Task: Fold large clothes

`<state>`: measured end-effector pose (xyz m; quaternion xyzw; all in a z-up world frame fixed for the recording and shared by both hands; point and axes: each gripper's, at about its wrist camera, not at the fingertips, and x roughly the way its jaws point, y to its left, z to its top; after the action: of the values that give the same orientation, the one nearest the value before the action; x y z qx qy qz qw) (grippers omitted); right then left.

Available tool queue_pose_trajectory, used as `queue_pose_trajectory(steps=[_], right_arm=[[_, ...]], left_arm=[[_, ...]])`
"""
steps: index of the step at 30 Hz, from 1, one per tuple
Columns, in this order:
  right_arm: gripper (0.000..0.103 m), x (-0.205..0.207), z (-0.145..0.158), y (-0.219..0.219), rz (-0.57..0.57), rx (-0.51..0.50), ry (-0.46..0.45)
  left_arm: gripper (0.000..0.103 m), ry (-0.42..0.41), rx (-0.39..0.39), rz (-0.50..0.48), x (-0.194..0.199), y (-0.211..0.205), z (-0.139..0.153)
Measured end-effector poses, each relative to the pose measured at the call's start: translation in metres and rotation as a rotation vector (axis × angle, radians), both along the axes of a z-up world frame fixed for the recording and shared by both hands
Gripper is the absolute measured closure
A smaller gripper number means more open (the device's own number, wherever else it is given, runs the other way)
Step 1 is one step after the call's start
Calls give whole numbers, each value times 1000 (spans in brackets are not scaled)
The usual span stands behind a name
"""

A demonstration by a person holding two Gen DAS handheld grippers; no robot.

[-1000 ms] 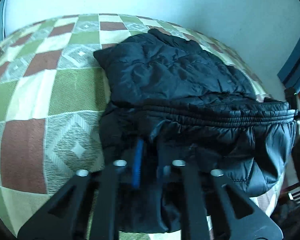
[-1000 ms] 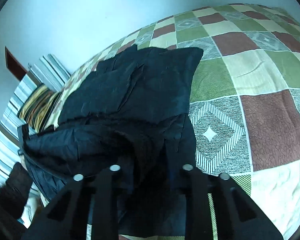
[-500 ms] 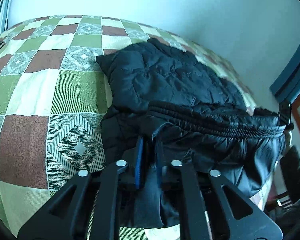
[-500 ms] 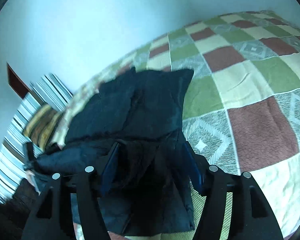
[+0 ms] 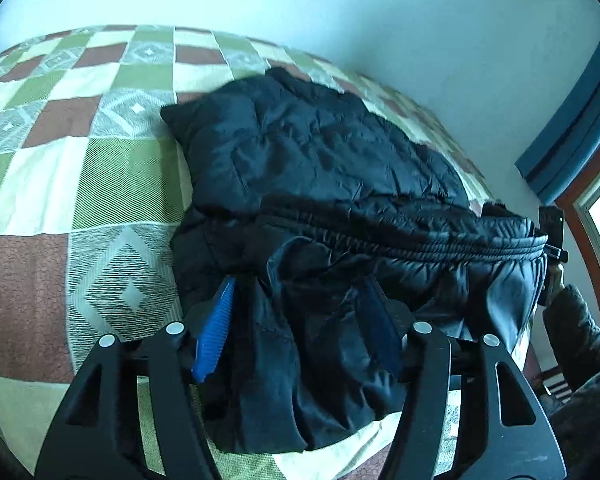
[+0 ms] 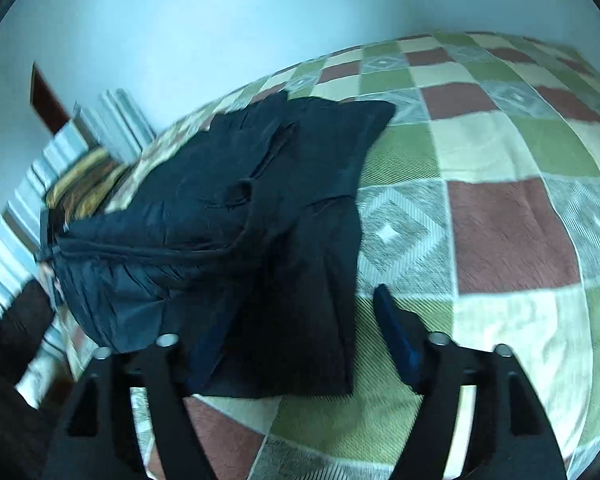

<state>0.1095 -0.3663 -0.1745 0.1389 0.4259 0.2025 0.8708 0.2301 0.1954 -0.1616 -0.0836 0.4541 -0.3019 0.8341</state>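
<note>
on the left, a bed covered with a checked green, cream and brown woven bedspread point(image 5: 52, 184), carrying a black quilted puffer jacket point(image 5: 316, 168) already doubled over near the bed's edge. left gripper point(image 5: 300, 320) low at the near edge of that jacket, jaws spread wide, blue pads on either side of a loose hanging fold, not pinching it. further right in the same view, a gathered elastic hem point(image 5: 440, 240) running across the top of the bundle, and beyond it a dark sleeve of the person by the window frame.

in the right wrist view, the same black jacket point(image 6: 260, 200) lying on the bedspread point(image 6: 500, 216), a striped pillow point(image 6: 24, 208) behind its far end. right gripper point(image 6: 300, 344) also with jaws spread, the near flap point(image 6: 300, 320) sitting between the left finger and the right pad, apparently free of both.

likely step: letting go after a fold and setting up the next one. best done by backing both grippers straight out without snagging the slippery shell, then pressing the puffy layers flat before regripping. worth taking the near corners evenly, one per side, and pinching through all layers, since trapped air probably springs the fold open.
</note>
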Motion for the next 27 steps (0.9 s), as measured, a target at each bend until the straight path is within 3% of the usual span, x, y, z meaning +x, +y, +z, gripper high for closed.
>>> queue_pose_trajectory(steps=[5,14,19,23,27], right_arm=[[29,26,-4,15,60,30,1],[28,54,-13,32,150,-10,23],[29,59,-13,33,150,-3,17],[41,60,-14,38,159,-19,17],[46,61,-12,43,155,-43,12]], left_arm=[[41,49,16,-18,12,-7,-12],[44,71,39,-45,19,-12,-16],[53,61,55,-47,20,-16,-18],[57,51,65,-49,19,-18,-18],[63,46,76,-44,19,-18,-19]])
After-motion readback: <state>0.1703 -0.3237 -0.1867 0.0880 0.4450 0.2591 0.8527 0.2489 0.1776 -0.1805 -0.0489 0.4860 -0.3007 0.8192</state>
